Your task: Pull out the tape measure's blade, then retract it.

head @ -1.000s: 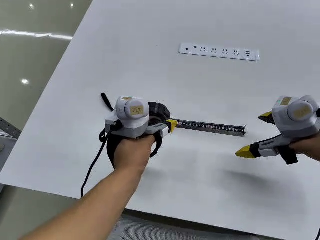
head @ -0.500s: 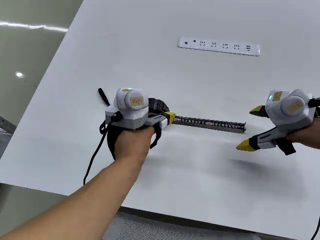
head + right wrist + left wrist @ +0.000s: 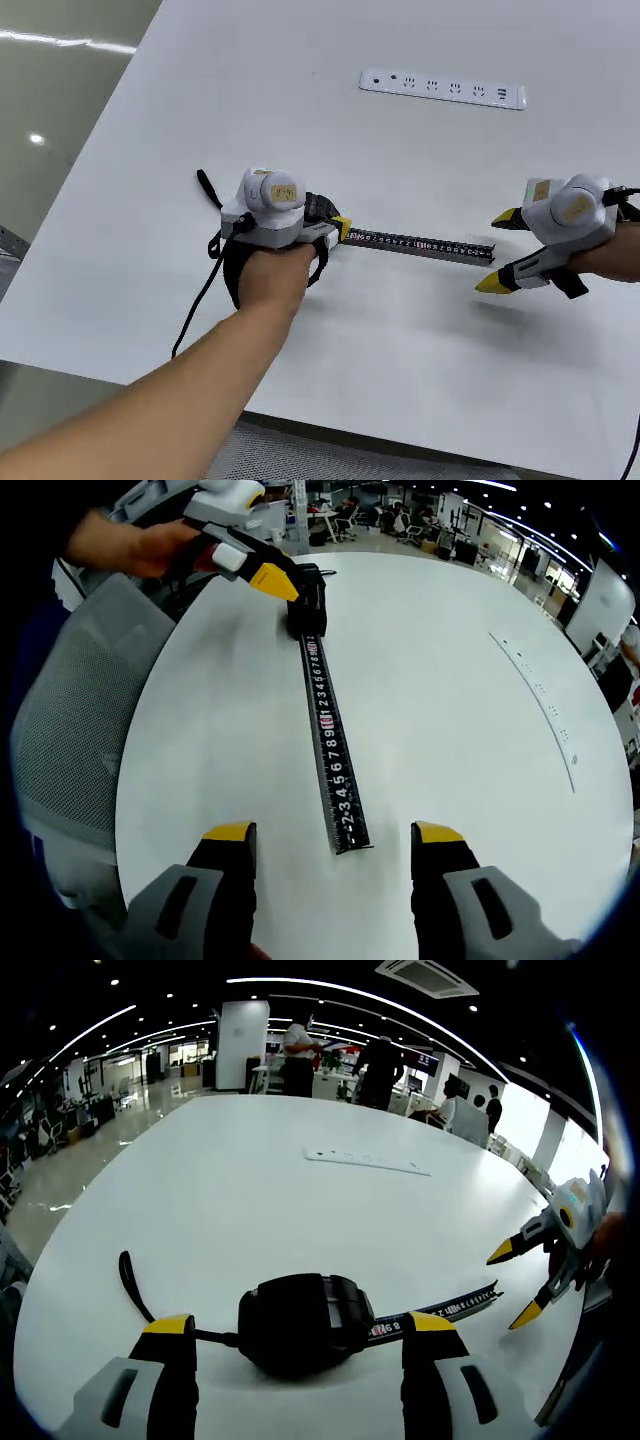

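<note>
Tape measure (image 3: 305, 1322): on the table (image 3: 420, 160), blade (image 3: 332, 750) out, lying flat.
Left gripper (image 3: 300, 1324): jaws apart, straddling the tape measure, not pinching it as far as I can see.
Right gripper (image 3: 333, 831): jaws wide, holding nothing.
Change: blade length unchanged over the last second; I've lined the right gripper up on the blade's end.
Meaning: pull done, I judge; retraction pending.

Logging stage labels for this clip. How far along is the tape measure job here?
Pull-out looks done: the blade lies extended on the table from the case. In hand: the left gripper is open, its jaws flanking the case; the right gripper is open at the blade's free end, not gripping it. Left: retracting the blade.
</note>
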